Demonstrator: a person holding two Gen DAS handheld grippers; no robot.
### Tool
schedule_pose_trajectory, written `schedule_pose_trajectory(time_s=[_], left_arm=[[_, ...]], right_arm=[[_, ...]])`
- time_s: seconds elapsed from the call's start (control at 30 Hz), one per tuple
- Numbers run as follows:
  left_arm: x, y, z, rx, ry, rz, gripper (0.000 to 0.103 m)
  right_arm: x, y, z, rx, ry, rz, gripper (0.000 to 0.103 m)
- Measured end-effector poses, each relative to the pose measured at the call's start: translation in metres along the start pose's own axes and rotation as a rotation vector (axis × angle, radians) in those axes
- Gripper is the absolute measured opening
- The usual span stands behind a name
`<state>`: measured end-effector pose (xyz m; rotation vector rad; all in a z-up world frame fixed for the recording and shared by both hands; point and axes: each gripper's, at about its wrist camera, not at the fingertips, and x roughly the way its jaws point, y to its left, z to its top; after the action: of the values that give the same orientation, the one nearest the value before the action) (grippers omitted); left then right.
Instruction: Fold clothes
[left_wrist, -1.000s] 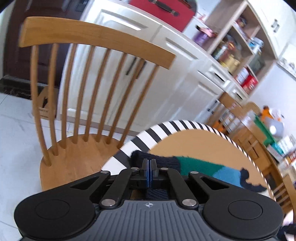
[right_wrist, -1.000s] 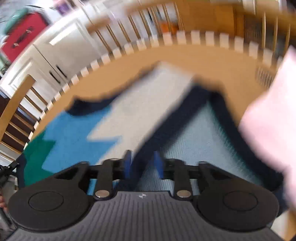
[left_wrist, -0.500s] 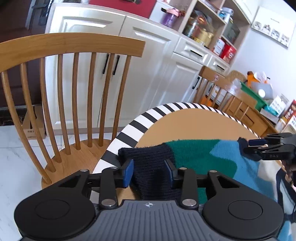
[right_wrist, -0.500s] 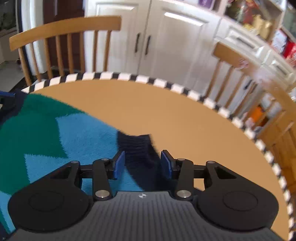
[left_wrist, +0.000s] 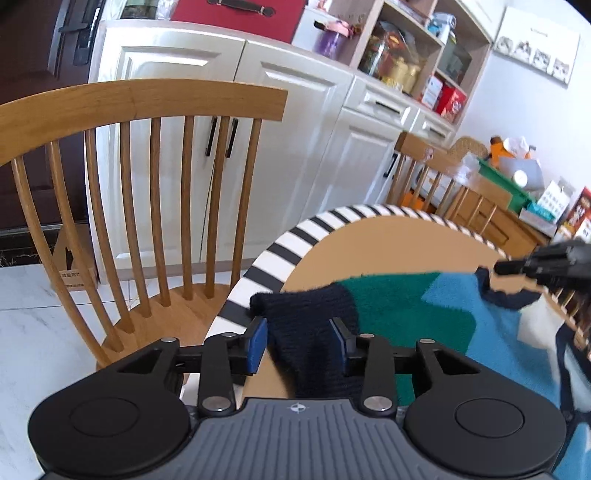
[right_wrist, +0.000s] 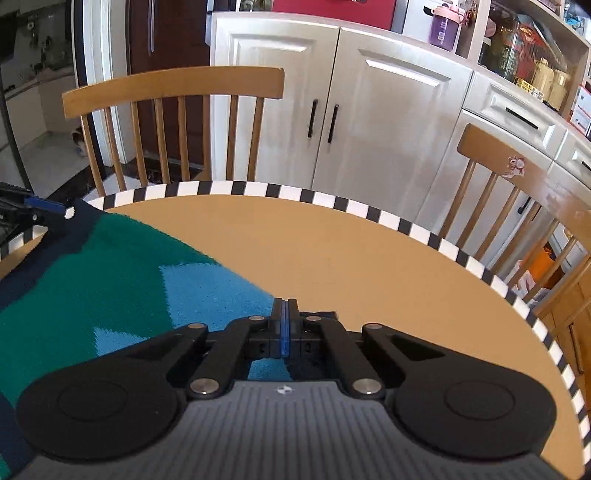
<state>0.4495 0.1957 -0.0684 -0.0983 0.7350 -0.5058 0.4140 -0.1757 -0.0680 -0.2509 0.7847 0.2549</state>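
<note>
A knit sweater (left_wrist: 391, 306) in green, blue and navy lies across a round tan table (right_wrist: 332, 258). My left gripper (left_wrist: 297, 343) stands open at the table's near edge, with the sweater's navy cuff (left_wrist: 306, 328) lying loose between its blue pads. In the right wrist view the same sweater (right_wrist: 110, 280) spreads to the left. My right gripper (right_wrist: 283, 325) is shut on the sweater's navy edge, which shows just beneath the jaws. The left wrist view shows the right gripper (left_wrist: 517, 266) at far right, pinching that edge slightly off the table.
The table has a black-and-white striped rim (left_wrist: 295, 240). A wooden spindle chair (left_wrist: 147, 184) stands close behind it, with two more chairs (right_wrist: 173, 85) (right_wrist: 517, 166) around it. White cabinets (right_wrist: 369, 110) and stocked shelves (left_wrist: 406, 55) line the wall.
My left gripper has opened off the navy cuff and rolled level. My right gripper swept across the sweater to its far navy edge and shut on it.
</note>
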Motion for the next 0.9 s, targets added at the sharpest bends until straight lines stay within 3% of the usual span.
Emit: schedule_pose_trajectory(time_s=[0.07,0.17,0.27,0.33,0.4,0.43,0.57,0.6,0.7,0.77,0.9], left_arm=[[0.001,0.000,-0.001,0.008,0.005,0.006,0.040],[0.006,0.003,0.000,-0.038,0.019,-0.023,0.044],[0.013,0.004,0.002,-0.065,0.027,-0.050,0.051],[0.017,0.002,0.005,-0.053,0.030,-0.054,0.051],[0.020,0.000,0.006,-0.059,0.026,-0.061,0.035],[0.020,-0.002,0.005,-0.058,0.024,-0.071,0.017],[0.014,-0.012,0.002,-0.020,-0.004,-0.075,0.012],[0.011,-0.012,0.003,-0.048,-0.010,-0.085,0.012],[0.001,-0.004,0.012,-0.197,-0.020,-0.164,0.011],[-0.003,0.008,0.024,-0.372,0.008,-0.244,0.011],[0.018,0.051,0.045,-0.863,0.096,-0.326,0.011]], right_arm=[[0.004,-0.003,0.001,-0.033,0.033,-0.037,0.008],[0.017,-0.008,-0.003,-0.045,0.079,-0.049,0.029],[0.030,-0.009,-0.007,-0.017,0.094,-0.019,0.030],[0.039,-0.007,-0.008,-0.012,0.098,-0.008,0.030],[0.041,-0.005,-0.008,0.004,0.101,-0.003,0.004],[0.040,-0.005,-0.008,0.018,0.098,0.001,0.004],[0.019,-0.006,-0.007,0.043,0.046,0.008,0.002],[0.011,-0.009,-0.006,0.072,0.027,0.017,0.002],[-0.019,-0.031,0.003,0.255,-0.057,0.084,0.002],[-0.037,-0.055,0.012,0.416,-0.106,0.143,0.002],[-0.032,-0.105,0.033,0.692,-0.109,0.156,0.002]])
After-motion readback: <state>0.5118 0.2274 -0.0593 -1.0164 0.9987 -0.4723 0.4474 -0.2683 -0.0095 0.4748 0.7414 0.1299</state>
